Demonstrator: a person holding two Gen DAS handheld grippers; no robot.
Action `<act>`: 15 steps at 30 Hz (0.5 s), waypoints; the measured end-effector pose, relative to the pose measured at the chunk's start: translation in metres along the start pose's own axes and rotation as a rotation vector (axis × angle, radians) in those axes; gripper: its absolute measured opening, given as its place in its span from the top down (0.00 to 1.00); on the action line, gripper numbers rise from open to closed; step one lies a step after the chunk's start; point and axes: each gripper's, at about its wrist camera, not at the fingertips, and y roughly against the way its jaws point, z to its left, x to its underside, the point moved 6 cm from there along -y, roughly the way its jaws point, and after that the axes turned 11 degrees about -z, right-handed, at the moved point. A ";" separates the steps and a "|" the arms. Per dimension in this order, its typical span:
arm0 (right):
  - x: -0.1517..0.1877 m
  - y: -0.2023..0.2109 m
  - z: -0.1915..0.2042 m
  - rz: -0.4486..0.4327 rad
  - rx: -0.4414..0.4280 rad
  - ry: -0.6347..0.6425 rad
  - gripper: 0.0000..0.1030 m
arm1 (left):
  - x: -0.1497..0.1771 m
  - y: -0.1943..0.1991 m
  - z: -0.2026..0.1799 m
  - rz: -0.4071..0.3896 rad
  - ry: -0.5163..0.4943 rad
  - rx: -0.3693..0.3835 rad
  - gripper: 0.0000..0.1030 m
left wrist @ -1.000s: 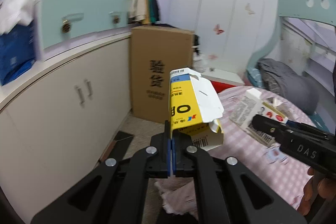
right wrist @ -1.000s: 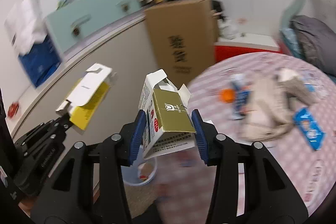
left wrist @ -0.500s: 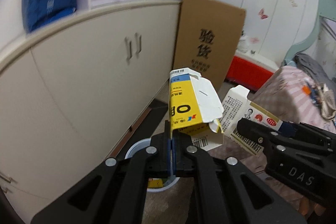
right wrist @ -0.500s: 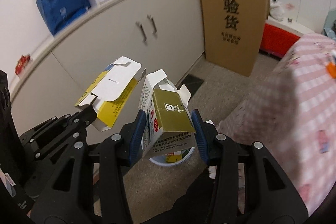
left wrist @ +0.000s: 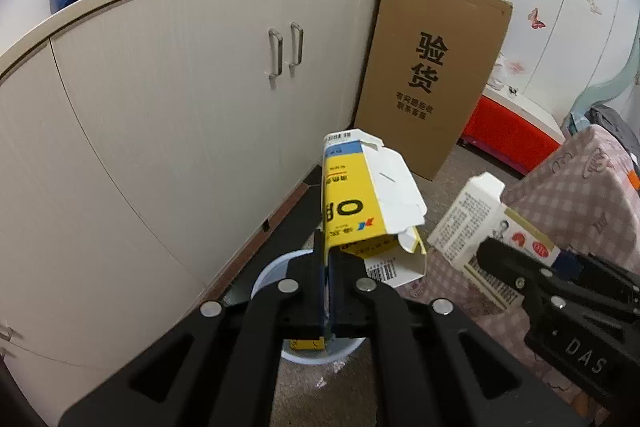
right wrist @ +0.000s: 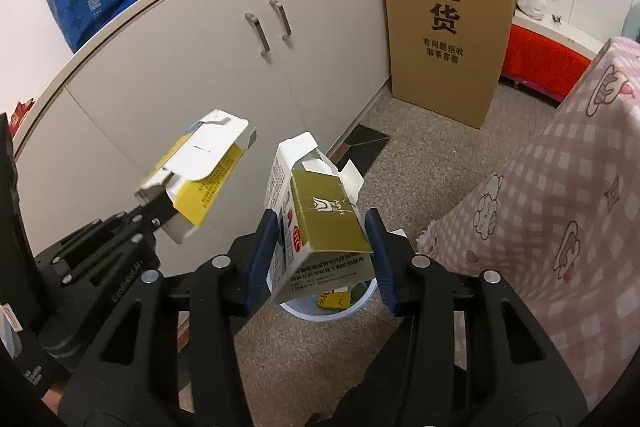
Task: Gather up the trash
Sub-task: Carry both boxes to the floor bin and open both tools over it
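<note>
- Between the fingers of our left gripper [left wrist: 327, 267] we pinch one edge of a flattened yellow box [left wrist: 360, 211], jaws nearly together on the card, its white flaps open at the far end
- Our right gripper [right wrist: 320, 251] clamps a gold-and-white carton [right wrist: 316, 223] across its width, blue pads pressed on both sides, top flaps open
- Directly below both grippers stands a white bin [right wrist: 362, 301] on the speckled floor [right wrist: 420, 163], with a yellow scrap [right wrist: 334, 299] lying inside
- To the left runs a beige cabinet [left wrist: 168, 99] with two metal handles [left wrist: 285, 50]
- Farther off, a tall cardboard box [right wrist: 444, 7] leans against the cabinet's end
- On the right hangs a pink checked cloth [right wrist: 560, 211]
</note>
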 end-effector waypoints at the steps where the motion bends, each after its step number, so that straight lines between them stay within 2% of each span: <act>1: 0.001 -0.002 0.000 0.002 0.001 -0.003 0.57 | -0.001 -0.001 -0.001 -0.001 0.005 0.000 0.95; 3: 0.003 -0.006 -0.002 0.011 0.002 -0.009 0.57 | 0.000 -0.008 0.002 0.024 0.020 0.000 0.71; 4: 0.004 -0.008 -0.001 0.015 0.001 -0.010 0.57 | 0.002 -0.008 0.003 0.026 0.026 -0.006 0.51; 8: 0.007 -0.010 0.001 0.024 -0.003 -0.007 0.57 | 0.002 -0.007 0.005 0.007 0.012 -0.025 0.44; 15: 0.008 -0.005 0.006 0.018 -0.006 0.002 0.57 | -0.001 0.003 0.005 -0.009 0.011 -0.027 0.43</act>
